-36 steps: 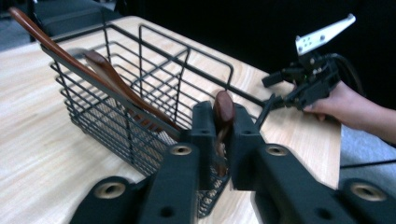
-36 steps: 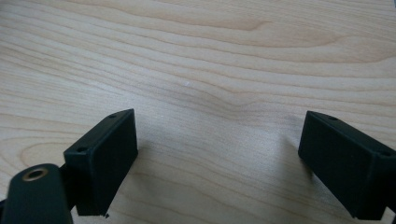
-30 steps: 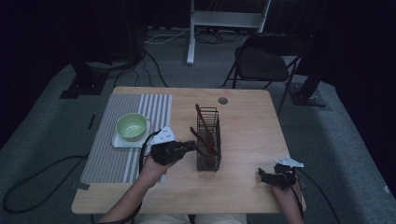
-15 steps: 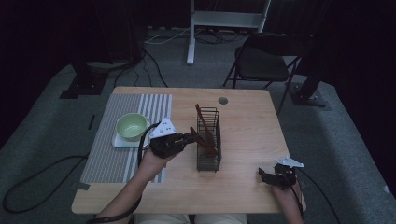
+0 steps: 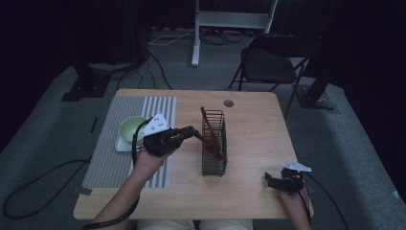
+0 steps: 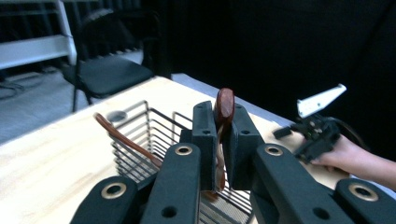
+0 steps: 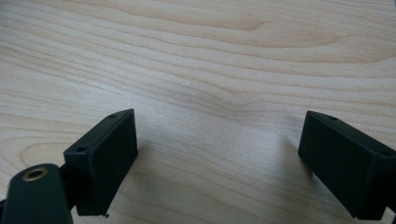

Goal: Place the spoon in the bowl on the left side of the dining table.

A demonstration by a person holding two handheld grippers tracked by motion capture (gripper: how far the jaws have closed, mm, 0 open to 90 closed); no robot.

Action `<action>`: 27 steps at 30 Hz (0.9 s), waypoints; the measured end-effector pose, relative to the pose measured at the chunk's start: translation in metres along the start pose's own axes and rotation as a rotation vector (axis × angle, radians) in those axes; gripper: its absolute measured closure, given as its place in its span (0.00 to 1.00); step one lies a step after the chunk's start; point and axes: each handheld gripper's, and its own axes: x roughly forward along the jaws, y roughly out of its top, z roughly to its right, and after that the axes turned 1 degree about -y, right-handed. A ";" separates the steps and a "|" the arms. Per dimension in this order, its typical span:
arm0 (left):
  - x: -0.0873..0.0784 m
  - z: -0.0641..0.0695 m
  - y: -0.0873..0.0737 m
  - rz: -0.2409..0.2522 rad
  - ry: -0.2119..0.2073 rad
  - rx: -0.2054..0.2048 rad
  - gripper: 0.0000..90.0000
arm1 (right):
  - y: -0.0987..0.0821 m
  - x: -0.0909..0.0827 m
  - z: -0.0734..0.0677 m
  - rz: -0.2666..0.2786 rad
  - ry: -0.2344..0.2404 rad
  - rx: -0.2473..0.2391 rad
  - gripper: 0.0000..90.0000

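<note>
Dark curtains and grey carpet surround the pale wooden table (image 5: 249, 191), with a black folding chair (image 5: 268, 67) standing beyond its far edge. On my left side of the table a striped placemat (image 5: 110, 163) carries a green bowl (image 5: 130, 129) sitting on a small white plate. Near the middle stands a black wire basket (image 5: 213, 165), upright, with one reddish-brown wooden utensil (image 6: 122, 136) leaning inside it. I have my left gripper (image 6: 219, 140) up beside the basket, its jaws clamped together on the handle of a second wooden utensil (image 6: 224, 106), whose rounded end sticks up between the pads while the rest runs down into the basket. My right gripper (image 5: 278, 182) rests low at the near right corner of the table, well apart from the basket; its jaws stand wide apart over bare wood, holding nothing.
</note>
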 end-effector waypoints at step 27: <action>-0.067 -0.029 0.012 0.091 0.135 -0.035 0.93 | 0.000 0.000 0.000 0.000 0.001 0.001 0.12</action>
